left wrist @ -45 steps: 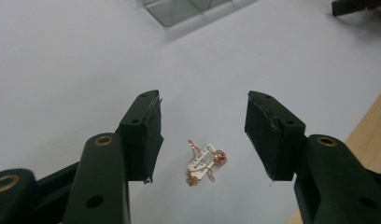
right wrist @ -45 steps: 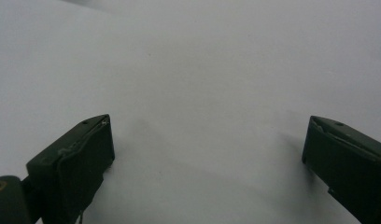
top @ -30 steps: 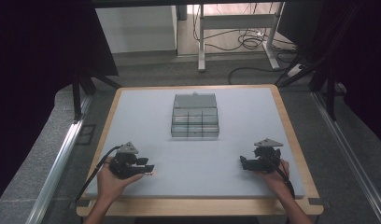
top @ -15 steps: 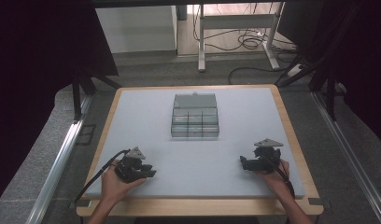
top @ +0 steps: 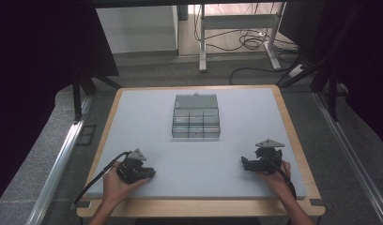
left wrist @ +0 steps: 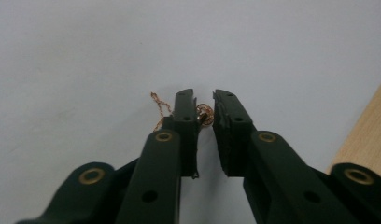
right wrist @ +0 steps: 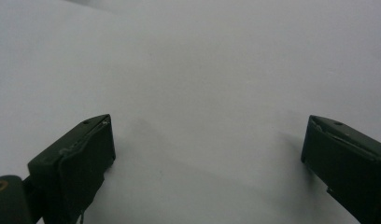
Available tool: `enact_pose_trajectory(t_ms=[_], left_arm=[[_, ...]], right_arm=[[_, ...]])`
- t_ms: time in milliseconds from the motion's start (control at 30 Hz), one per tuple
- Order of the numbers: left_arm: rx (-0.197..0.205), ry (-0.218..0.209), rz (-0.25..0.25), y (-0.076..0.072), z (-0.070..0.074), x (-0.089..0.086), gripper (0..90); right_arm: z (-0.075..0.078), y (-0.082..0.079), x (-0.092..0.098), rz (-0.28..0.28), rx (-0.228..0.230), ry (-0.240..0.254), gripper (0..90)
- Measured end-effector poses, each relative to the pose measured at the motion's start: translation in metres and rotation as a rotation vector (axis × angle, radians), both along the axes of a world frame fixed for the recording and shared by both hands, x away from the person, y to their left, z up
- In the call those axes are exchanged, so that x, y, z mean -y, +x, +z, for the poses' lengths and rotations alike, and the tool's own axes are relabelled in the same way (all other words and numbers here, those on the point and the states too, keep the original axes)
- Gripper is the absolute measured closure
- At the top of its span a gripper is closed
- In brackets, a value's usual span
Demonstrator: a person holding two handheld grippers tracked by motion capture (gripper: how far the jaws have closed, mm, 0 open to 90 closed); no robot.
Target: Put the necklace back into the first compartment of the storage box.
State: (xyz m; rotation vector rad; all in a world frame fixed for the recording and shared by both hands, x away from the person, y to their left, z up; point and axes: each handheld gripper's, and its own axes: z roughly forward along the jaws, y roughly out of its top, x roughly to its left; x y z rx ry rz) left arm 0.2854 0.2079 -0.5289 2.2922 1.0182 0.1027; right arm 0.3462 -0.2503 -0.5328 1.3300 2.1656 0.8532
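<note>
A thin copper-coloured chain [left wrist: 157, 109] with a small ring lies on the grey table [top: 147, 117] at the near left, right at the tips of the left gripper [left wrist: 205, 105]. Its jaws have just been closing and are nearly together, the ring caught in the narrow gap while the chain trails off past the left jaw. The right gripper [right wrist: 207, 140], spread wide over bare table, is well apart from it.

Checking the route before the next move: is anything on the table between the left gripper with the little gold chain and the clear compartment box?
Nothing visible. The left gripper, its jaws just closing around the gold chain, sits at the table's near left; only bare grey mat lies between it and the compartment box. The right gripper is off to the side.
</note>
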Motion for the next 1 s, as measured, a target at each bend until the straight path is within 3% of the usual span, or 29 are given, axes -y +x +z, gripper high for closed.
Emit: enact_pose_trajectory(t_ms=[200, 467, 600, 1000], left_arm=[[0.007, 0.015, 0.004, 0.0, 0.0, 0.002, 88.9], [0.018, 0.021, 0.014, 0.0, 0.001, 0.0, 89.5], [0.034, -0.049, 0.042, -0.001, 0.009, -0.01, 89.5], [0.065, -0.122, 0.063, -0.002, 0.02, -0.022, 89.5]], right_arm=[[0.0, 0.0, 0.0, 0.0, 0.001, -0.001, 2.4], [0.0, 0.0, 0.0, 0.0, 0.001, -0.001, 2.4], [0.0, 0.0, 0.0, 0.0, 0.0, 0.0, 2.4], [0.0, 0.0, 0.0, 0.0, 0.0, 0.0, 2.4]])
